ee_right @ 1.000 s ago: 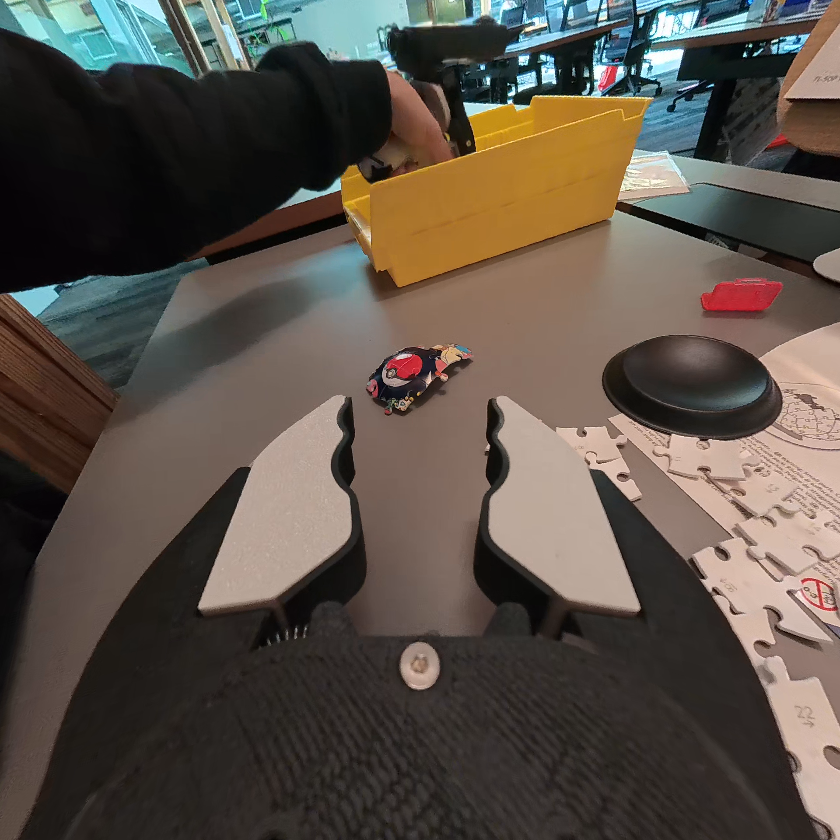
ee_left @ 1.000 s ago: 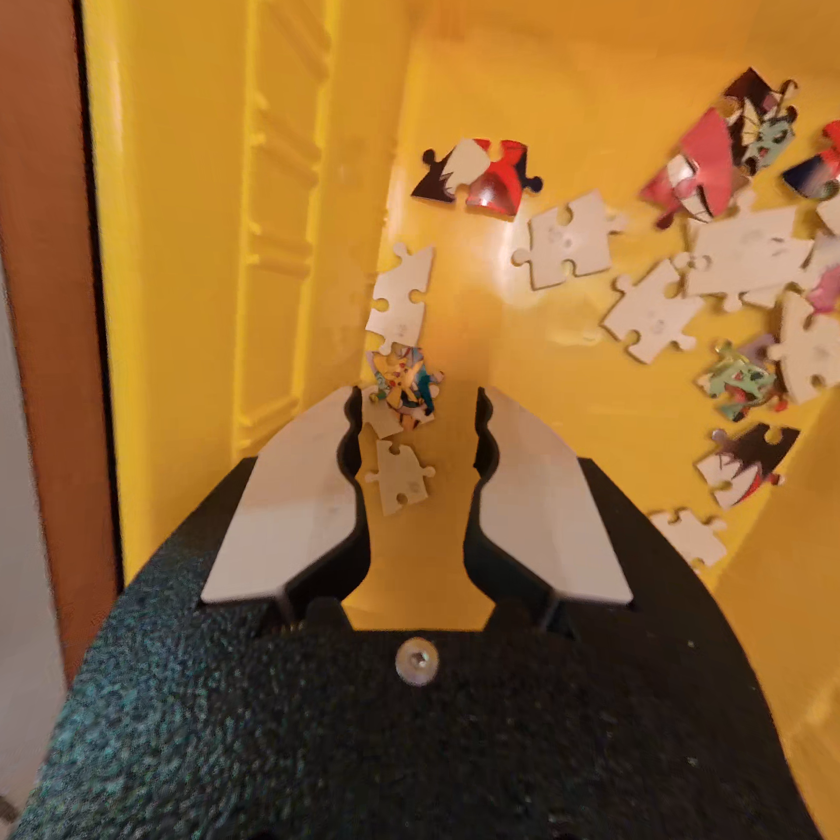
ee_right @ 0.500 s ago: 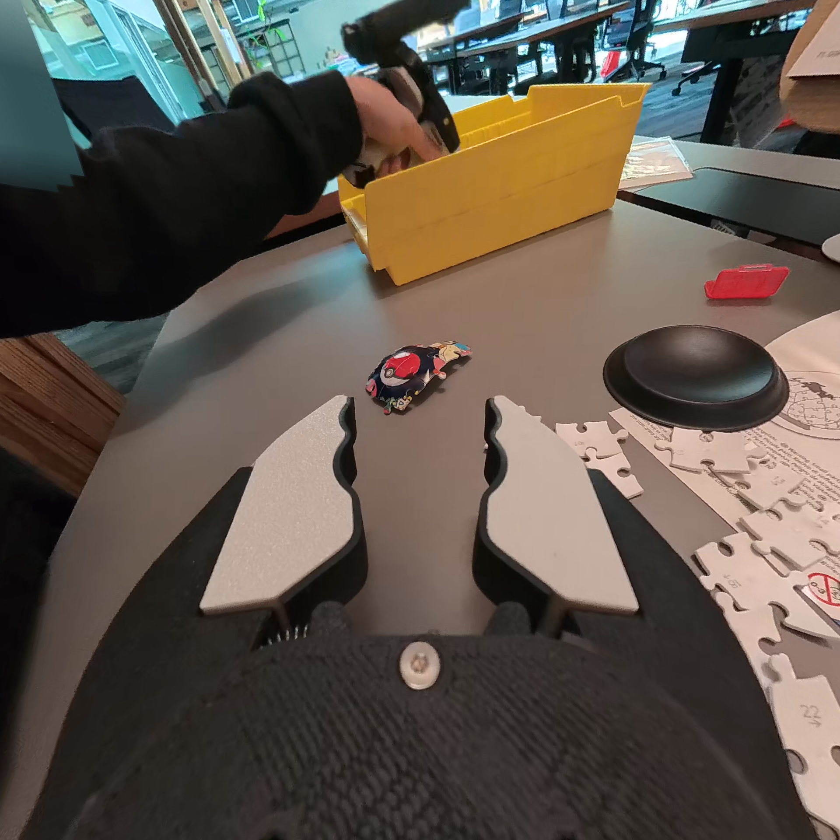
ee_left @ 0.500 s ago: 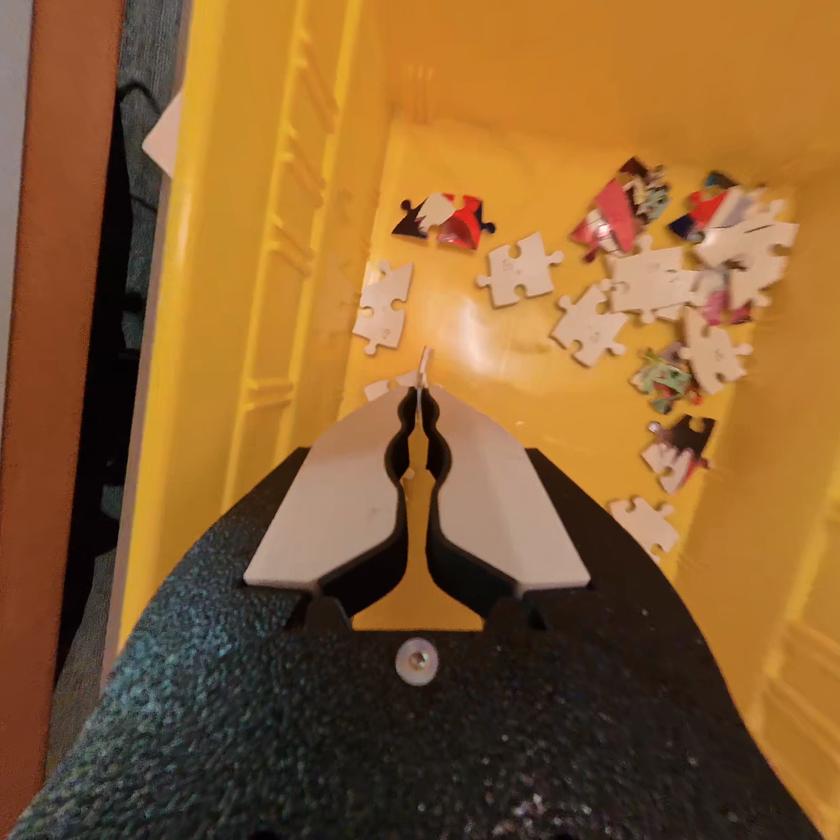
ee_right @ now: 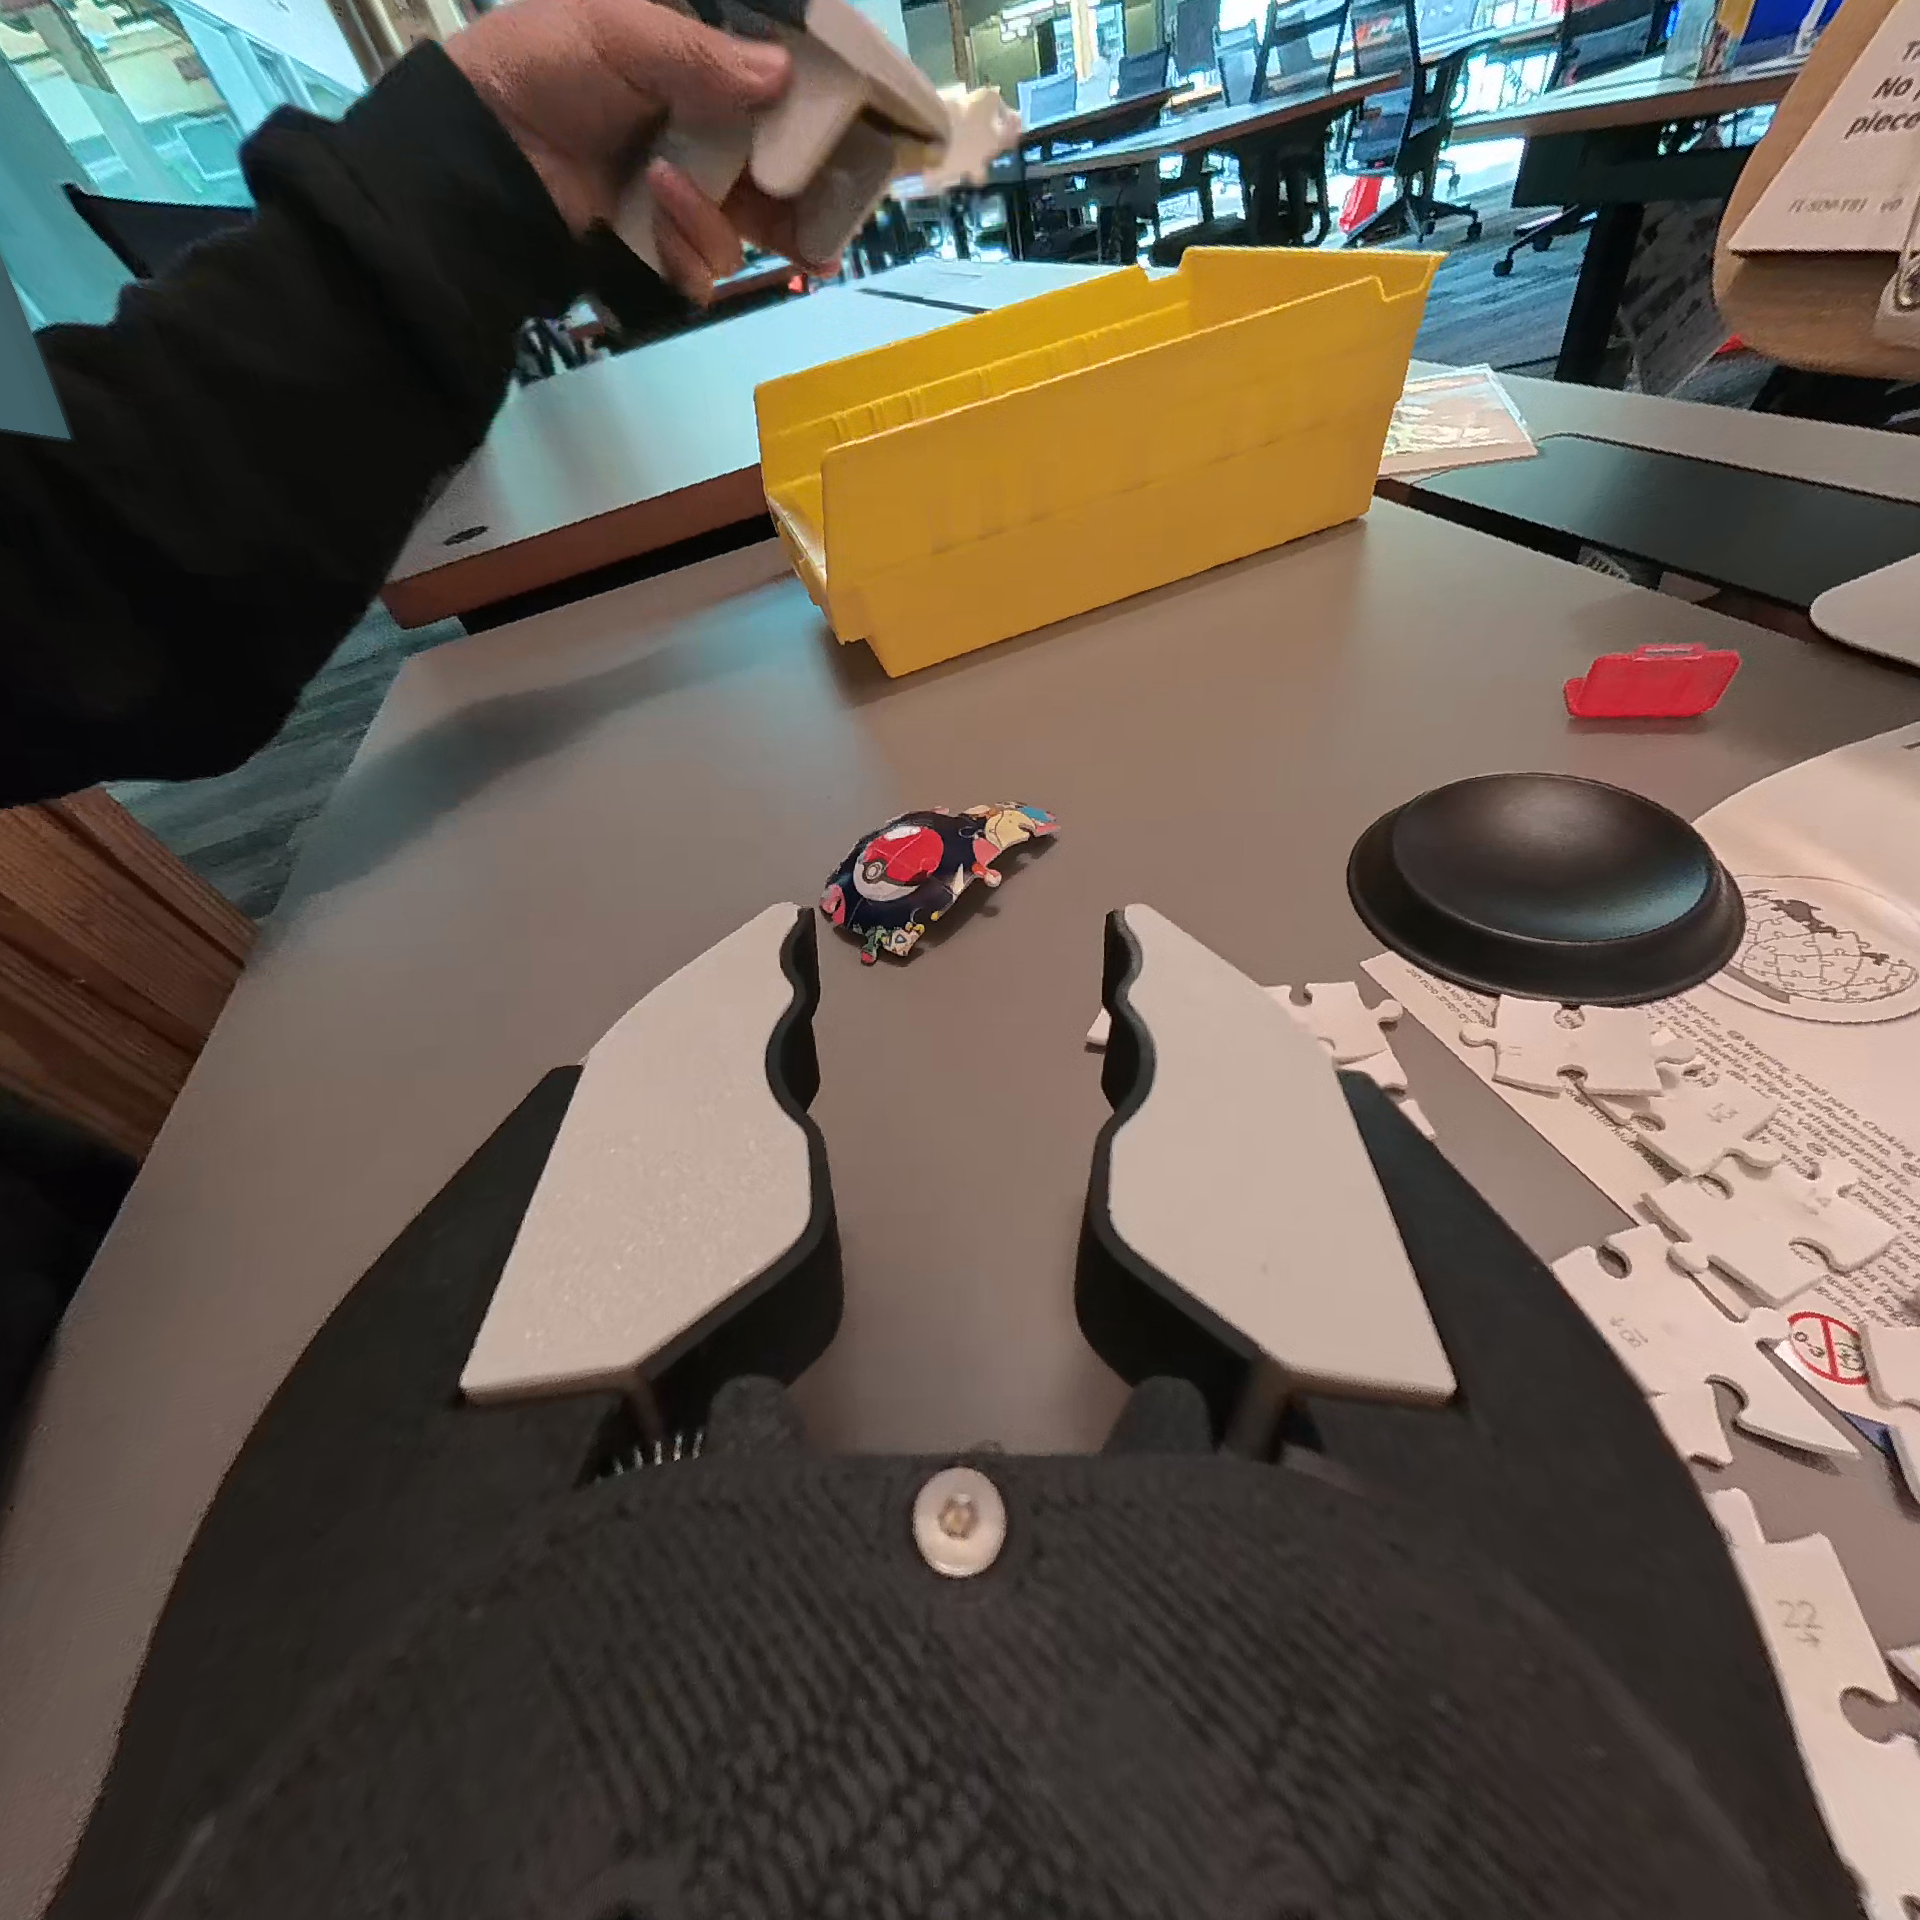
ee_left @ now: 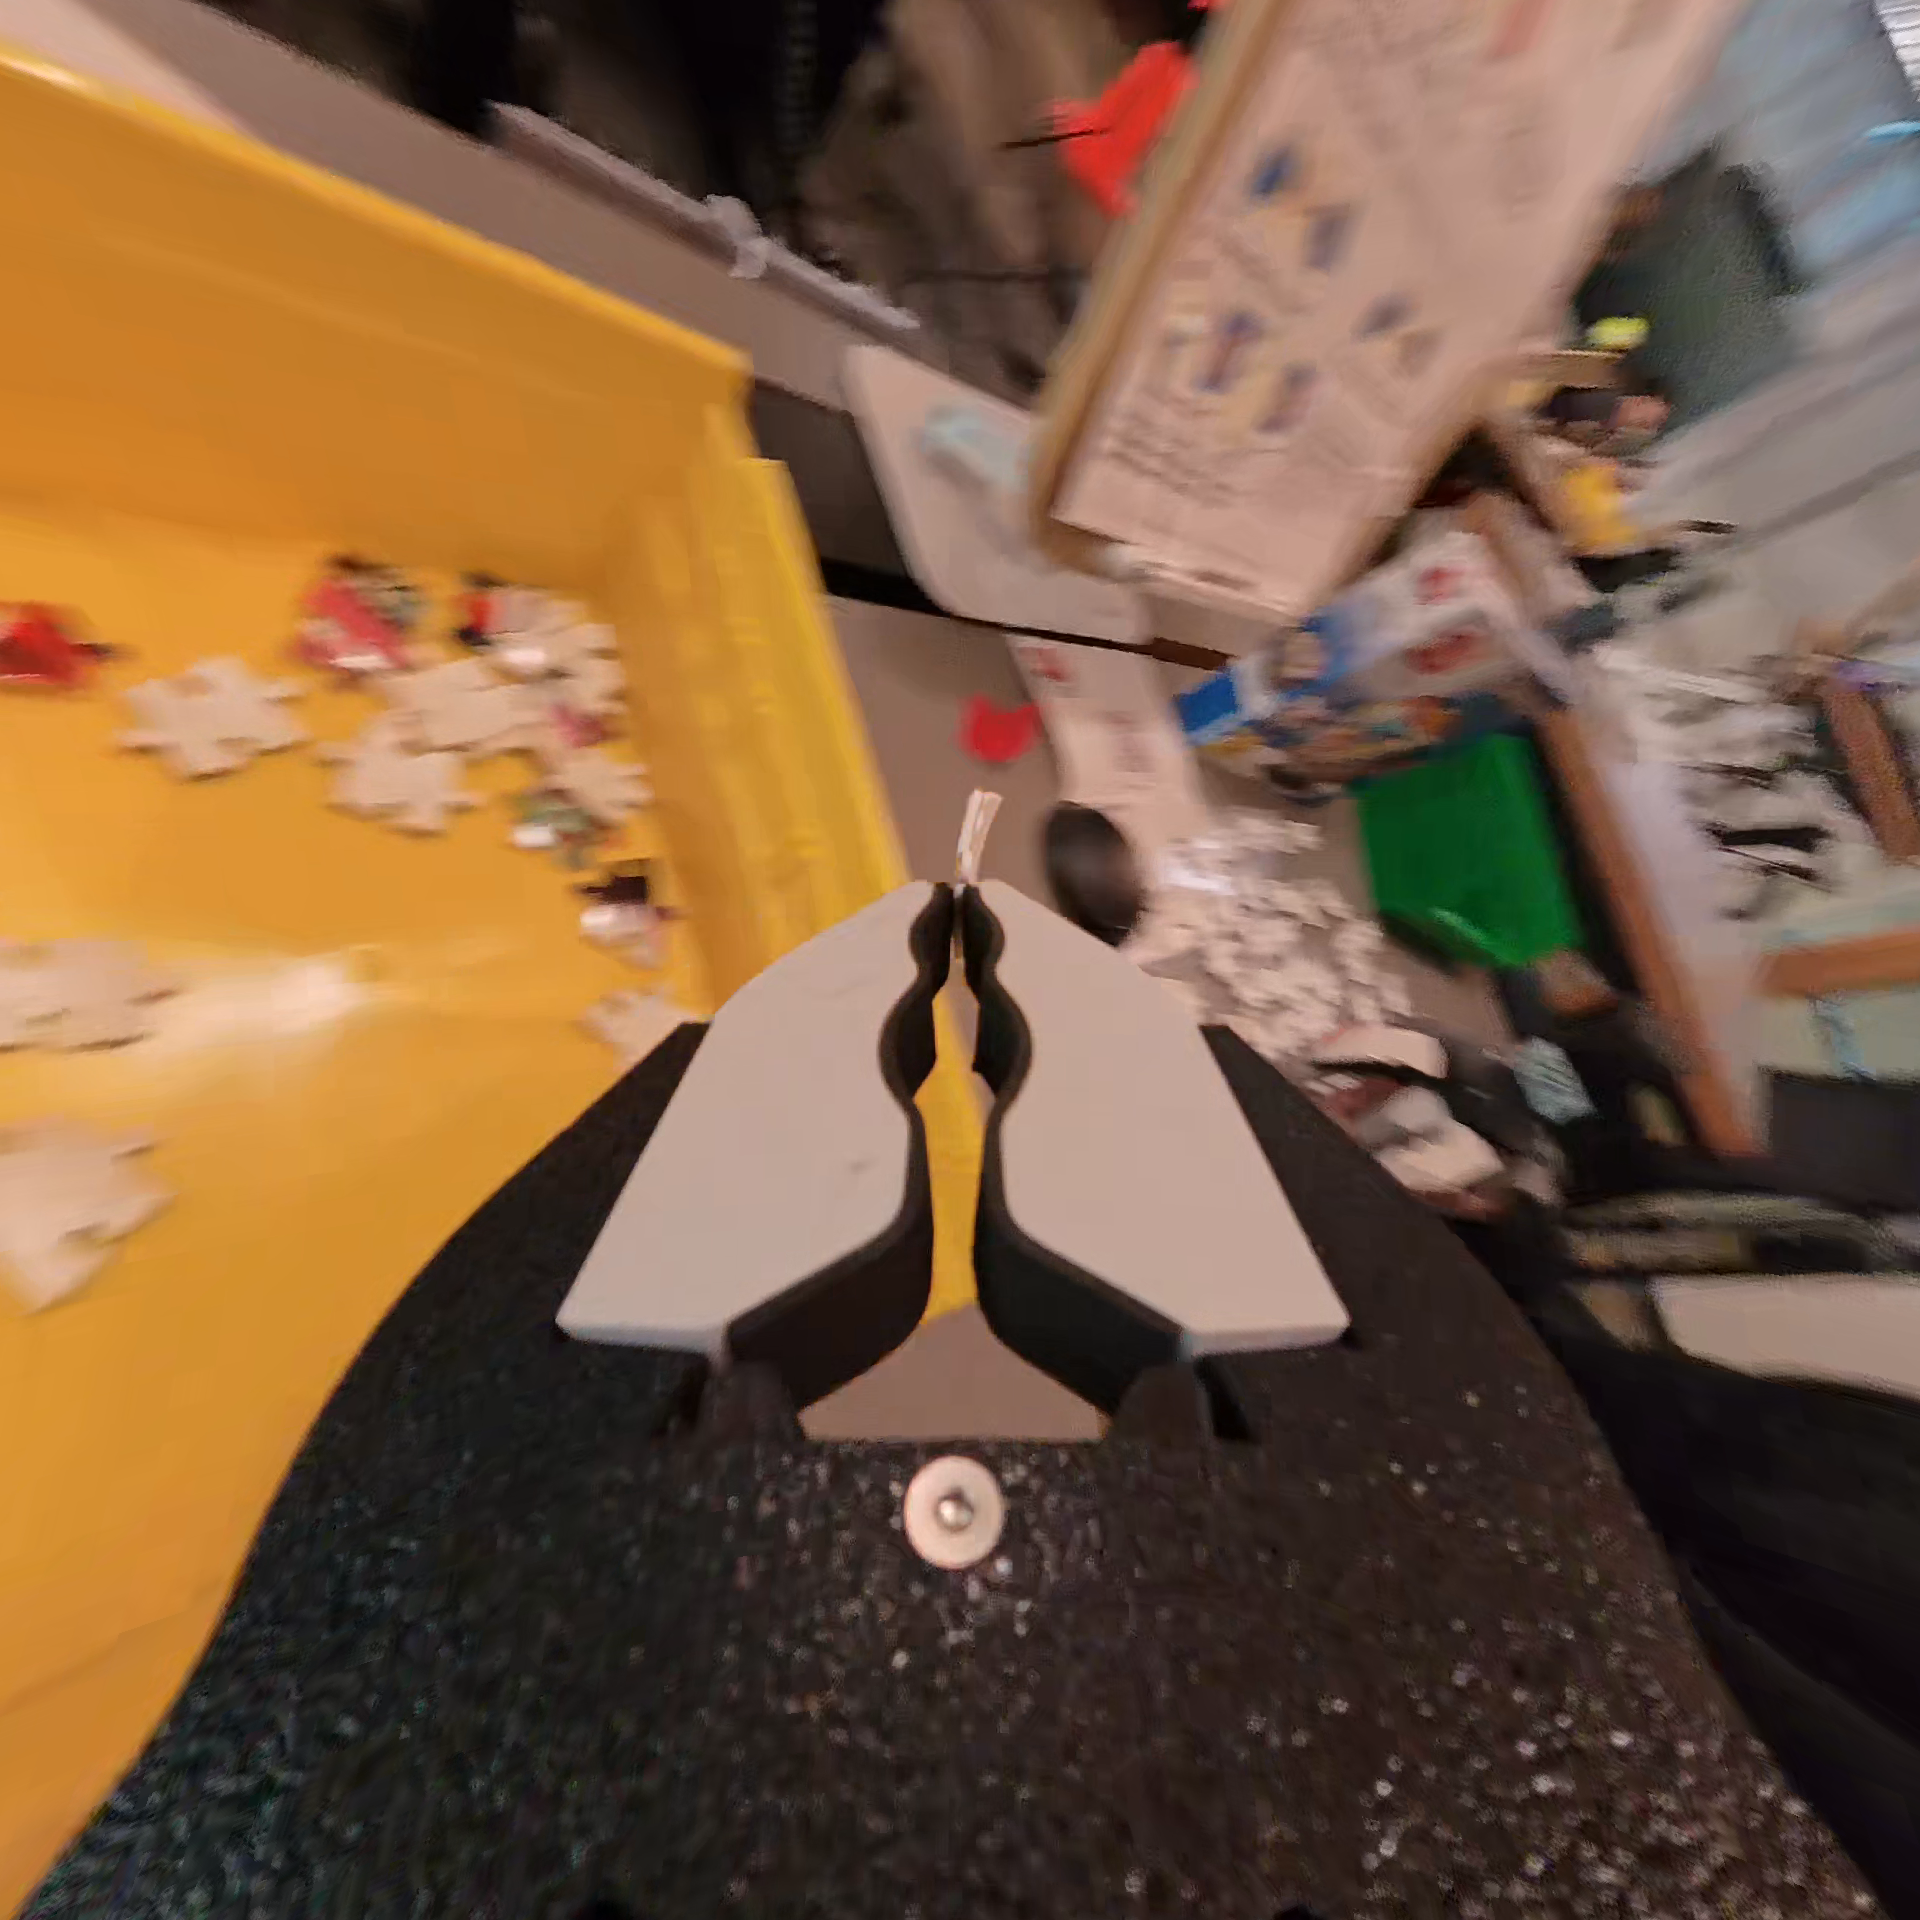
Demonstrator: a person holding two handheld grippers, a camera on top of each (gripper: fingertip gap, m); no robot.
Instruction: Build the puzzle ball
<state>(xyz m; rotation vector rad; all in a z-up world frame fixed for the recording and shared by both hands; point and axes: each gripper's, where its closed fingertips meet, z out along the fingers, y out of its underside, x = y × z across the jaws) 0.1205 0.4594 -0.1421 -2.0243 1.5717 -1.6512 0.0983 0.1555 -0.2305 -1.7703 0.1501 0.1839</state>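
My left gripper (ee_left: 956,896) is shut on a thin puzzle piece (ee_left: 975,840) seen edge-on, held high above the right rim of the yellow bin (ee_left: 800,665). Several loose pieces (ee_left: 447,727) lie inside the bin. In the right wrist view the left gripper (ee_right: 914,130) shows raised at the top left, with the white piece (ee_right: 975,130) sticking out. My right gripper (ee_right: 958,956) is open and empty, low over the grey table (ee_right: 623,790). A curved, joined section of the puzzle ball (ee_right: 920,871) lies just beyond its fingertips.
The yellow bin (ee_right: 1091,468) stands at the back of the table. A black round stand (ee_right: 1538,894) sits to the right, on a printed sheet (ee_right: 1766,1049) with several white pieces (ee_right: 1704,1226). A small red object (ee_right: 1652,681) lies far right. A dark sleeve (ee_right: 208,436) reaches in from the left. Spacing between my two grippers at the tips: around 35 centimetres. My right tips are roughly 25 centimetres from the small red object (ee_right: 1652,681). Look for it in the left wrist view (ee_left: 1011,727) too.
My left gripper closed on a piece in the bin, lifted it out and swung right over the bin's rim. My right gripper stayed open and nearly still.
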